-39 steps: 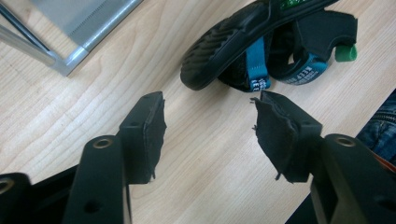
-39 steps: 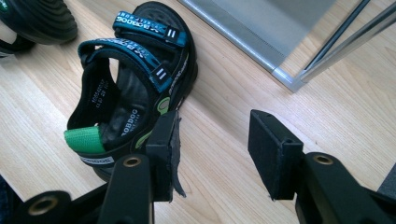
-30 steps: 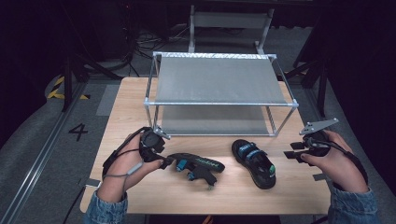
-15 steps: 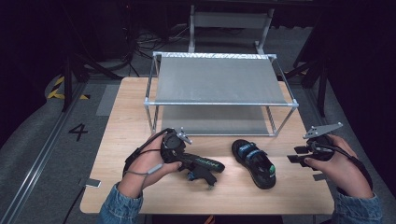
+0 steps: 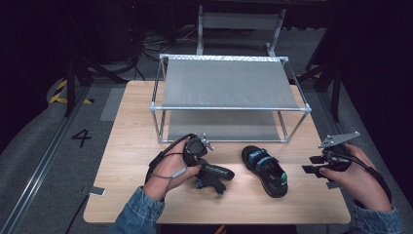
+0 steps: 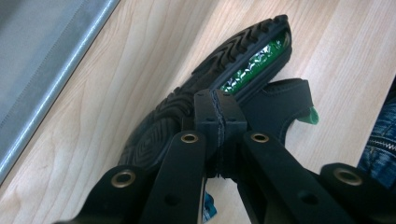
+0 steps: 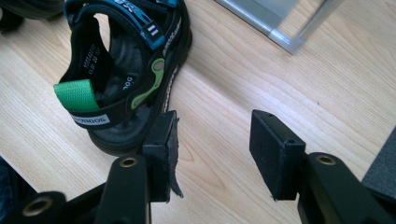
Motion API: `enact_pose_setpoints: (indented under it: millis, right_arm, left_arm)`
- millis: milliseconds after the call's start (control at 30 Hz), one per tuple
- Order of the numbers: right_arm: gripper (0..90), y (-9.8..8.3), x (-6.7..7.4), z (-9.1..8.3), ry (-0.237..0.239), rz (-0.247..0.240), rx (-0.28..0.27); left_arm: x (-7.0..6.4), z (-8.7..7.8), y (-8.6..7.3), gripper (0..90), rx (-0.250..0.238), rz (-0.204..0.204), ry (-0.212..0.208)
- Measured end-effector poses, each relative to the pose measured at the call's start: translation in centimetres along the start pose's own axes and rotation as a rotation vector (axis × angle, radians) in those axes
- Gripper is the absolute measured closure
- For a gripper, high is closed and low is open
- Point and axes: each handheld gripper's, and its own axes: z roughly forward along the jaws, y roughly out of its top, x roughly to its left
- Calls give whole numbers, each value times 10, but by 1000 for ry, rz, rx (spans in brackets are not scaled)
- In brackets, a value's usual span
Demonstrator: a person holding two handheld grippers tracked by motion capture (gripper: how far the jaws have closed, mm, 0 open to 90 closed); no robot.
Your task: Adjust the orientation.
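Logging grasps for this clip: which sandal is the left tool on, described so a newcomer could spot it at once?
Start at the metal rack on the wooden table; two sandals lie in front of it. The one meant is the left sandal, under the person's left hand, with the left tool shut on it. Unlike the right sandal, which lies sole down and free, it is tipped on its side, showing its tread.

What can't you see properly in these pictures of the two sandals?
- Left gripper view: the closed left gripper covers where it meets the tipped sandal; a grip can't be confirmed.
- High view: the hand hides that sandal's heel end.
- Right gripper view: the top edge cuts off the upright sandal.
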Motion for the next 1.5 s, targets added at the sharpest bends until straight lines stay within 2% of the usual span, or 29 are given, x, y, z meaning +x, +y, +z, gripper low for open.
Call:
enact_pose_setpoints:
  millis: [233, 333, 467, 733, 800, 1067, 1133, 1167, 1200, 1233, 1267, 1300, 1333, 1400, 1500]
  right_arm:
    - [529, -6, 1, -4, -7, 15, 2]
    - [528, -9, 0, -5, -13, 21, 2]
    - [528, -11, 0, -5, -15, 26, 4]
    - [526, -19, 1, -7, -22, 40, 14]
    - [525, -22, 1, -9, -29, 44, 12]
    - [520, -31, 1, -14, -39, 63, 15]
    - [515, -34, 1, -15, -40, 68, 18]
    - [513, -38, 1, -16, -50, 73, 16]
    - [513, -38, 1, -16, -50, 73, 16]
    - [509, -41, 1, -18, -56, 82, 16]
    - [509, -41, 1, -18, -56, 82, 16]
    - [508, -43, 1, -19, -59, 93, 19]
    - [508, -43, 1, -19, -59, 93, 19]
    - [505, -45, 1, -19, -63, 90, 21]
    - [504, -46, 2, -19, -63, 98, 21]
  left_arm:
    - [3, 5, 5, 899, 15, 1, -5]
    - [3, 5, 7, 900, 9, 5, 10]
    - [-1, 7, 11, 900, 4, 25, 62]
    - [6, 10, 23, 899, -13, 36, 109]
    - [11, 14, 31, 895, -14, 20, 129]
    - [27, 23, 42, 864, -24, -3, 125]
    - [31, 25, 44, 823, -24, -22, 140]
    - [33, 25, 45, 750, -21, -31, 152]
    - [35, 26, 46, 750, -18, -34, 165]
    - [36, 27, 47, 670, -20, -48, 173]
    - [38, 26, 48, 670, -20, -46, 188]
    - [41, 22, 49, 613, -58, -64, 221]
    - [41, 22, 49, 591, -58, -64, 221]
    - [41, 17, 50, 571, -104, -88, 239]
    - [42, 12, 48, 582, -118, -108, 248]
